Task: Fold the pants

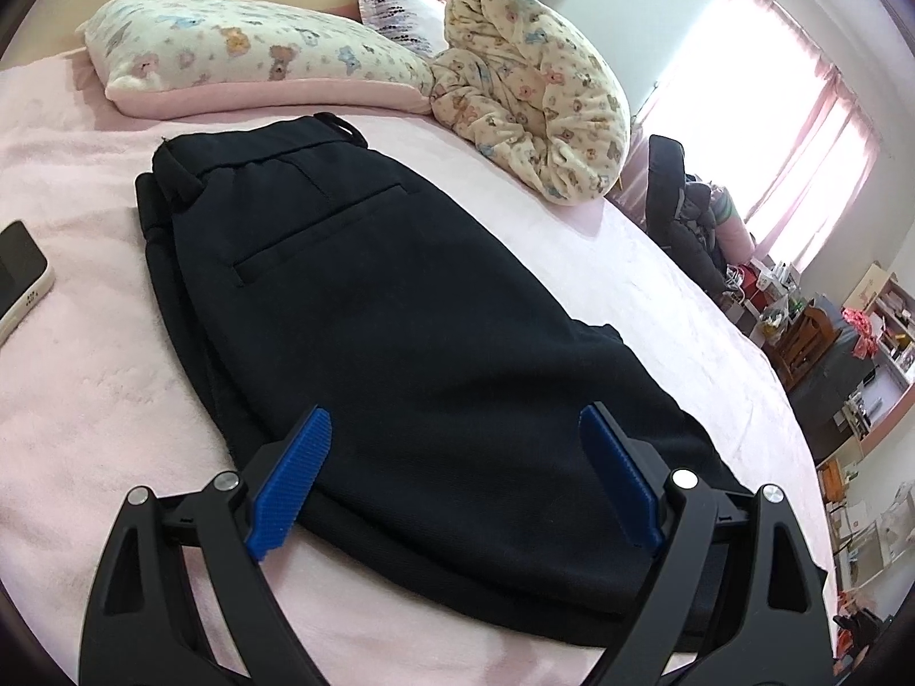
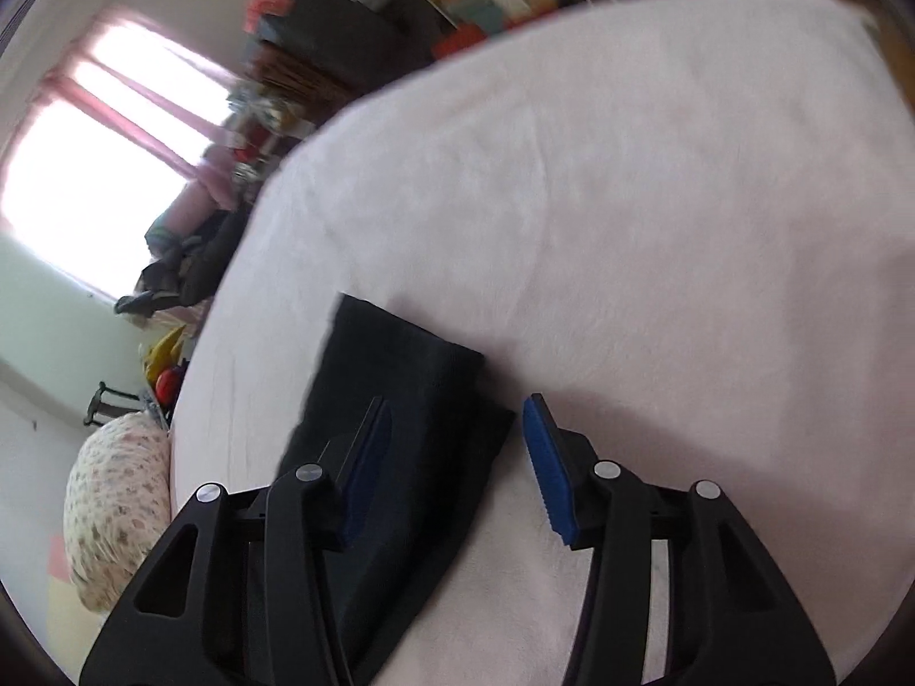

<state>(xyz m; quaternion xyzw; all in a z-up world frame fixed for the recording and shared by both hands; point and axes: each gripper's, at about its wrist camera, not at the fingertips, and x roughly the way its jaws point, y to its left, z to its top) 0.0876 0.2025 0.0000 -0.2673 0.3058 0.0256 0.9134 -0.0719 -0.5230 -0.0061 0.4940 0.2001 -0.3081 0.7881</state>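
Black pants [image 1: 400,331] lie flat on the pink bed cover [image 1: 86,400], waistband at the far end near the pillows, back pocket facing up. My left gripper [image 1: 456,420] is open, hovering just above the near part of the pants, one blue pad on each side. In the right wrist view, which is blurred, the leg end of the pants [image 2: 400,400] lies on the bed. My right gripper [image 2: 457,411] is open above that end, its left finger over the cloth, its right finger over the cover beside the edge. Neither gripper holds anything.
A bear-print pillow [image 1: 246,57] and a rolled bear-print blanket [image 1: 532,91] lie at the head of the bed. A phone [image 1: 17,280] lies on the cover at the left. Beyond the bed's right edge are a dark chair [image 1: 680,211], cluttered shelves and a bright window.
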